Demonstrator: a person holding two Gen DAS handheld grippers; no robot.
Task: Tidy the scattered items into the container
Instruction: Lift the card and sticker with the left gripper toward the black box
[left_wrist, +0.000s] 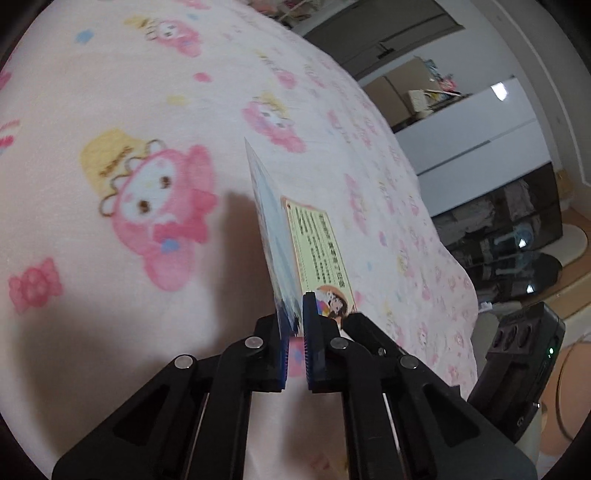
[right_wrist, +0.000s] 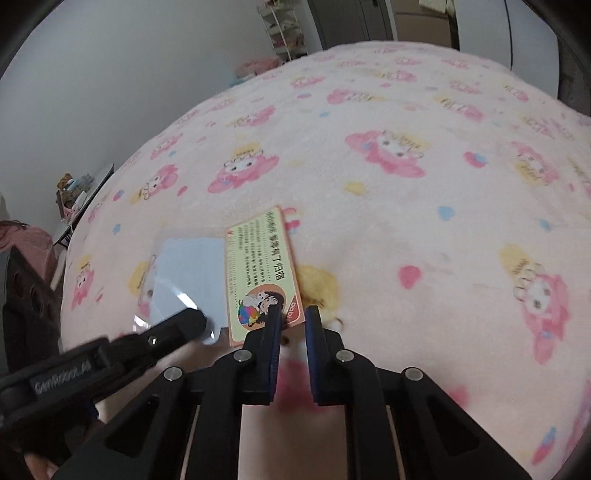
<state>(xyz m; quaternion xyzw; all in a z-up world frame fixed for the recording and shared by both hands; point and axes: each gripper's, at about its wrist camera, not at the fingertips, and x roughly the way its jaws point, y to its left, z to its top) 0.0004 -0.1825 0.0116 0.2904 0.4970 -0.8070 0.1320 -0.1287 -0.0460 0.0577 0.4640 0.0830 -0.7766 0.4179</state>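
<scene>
Picture card (right_wrist: 258, 273) with a yellow-green text field, an orange border and a cartoon drawing lies flat on the pink blanket (right_wrist: 406, 184) of a bed, near the front edge. Just beside it on the left is a thin clear sheet (left_wrist: 266, 221) with a bluish tint, perhaps a sleeve; I cannot tell if anything is inside it. The left tool (left_wrist: 295, 308) is closed on the near edge of this clear sheet and holds it standing on its edge, so in the left wrist view it rises like a wall next to the card. The right tool (right_wrist: 294, 311) points down at the near right corner of the card. Its fingers stand with only a narrow gap and the pink corner of the card lies at their tips, but I cannot tell whether the pads really press on it. In the background there is a white rack (right_wrist: 284, 29) against the wall.
</scene>
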